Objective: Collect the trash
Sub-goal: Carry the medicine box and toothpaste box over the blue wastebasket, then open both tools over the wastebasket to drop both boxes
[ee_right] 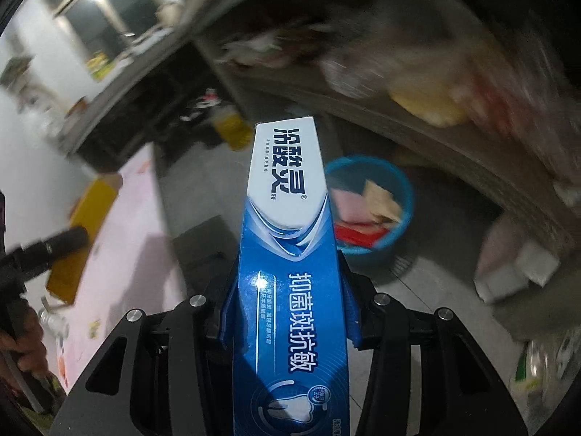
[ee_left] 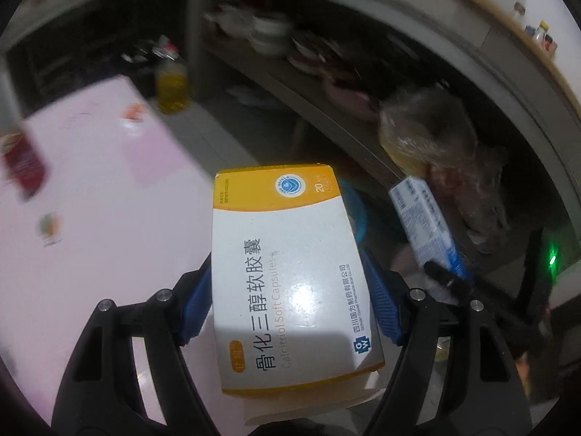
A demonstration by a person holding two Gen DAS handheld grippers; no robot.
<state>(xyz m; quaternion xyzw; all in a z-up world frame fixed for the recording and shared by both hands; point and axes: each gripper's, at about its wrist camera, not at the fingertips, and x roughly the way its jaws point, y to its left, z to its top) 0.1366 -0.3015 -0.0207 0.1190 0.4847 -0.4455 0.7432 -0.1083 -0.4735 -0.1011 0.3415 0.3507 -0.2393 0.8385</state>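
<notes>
My left gripper (ee_left: 290, 290) is shut on a white and yellow capsule box (ee_left: 287, 261), held past the right edge of the pink table (ee_left: 101, 210). My right gripper (ee_right: 287, 301) is shut on a blue and white toothpaste box (ee_right: 290, 247), held above the floor. The toothpaste box also shows at the right of the left wrist view (ee_left: 425, 225). A blue bin (ee_right: 377, 214) stands on the floor just right of the toothpaste box and holds pink, red and tan scraps. The capsule box and left gripper show at the left of the right wrist view (ee_right: 83, 232).
A red packet (ee_left: 23, 167) lies at the table's left edge. A yellow oil bottle (ee_left: 172, 87) stands on the floor beyond the table. A grey shelf (ee_left: 326, 109) with bowls and plastic bags runs along the right. White boxes (ee_right: 515, 269) sit on the floor by the shelf.
</notes>
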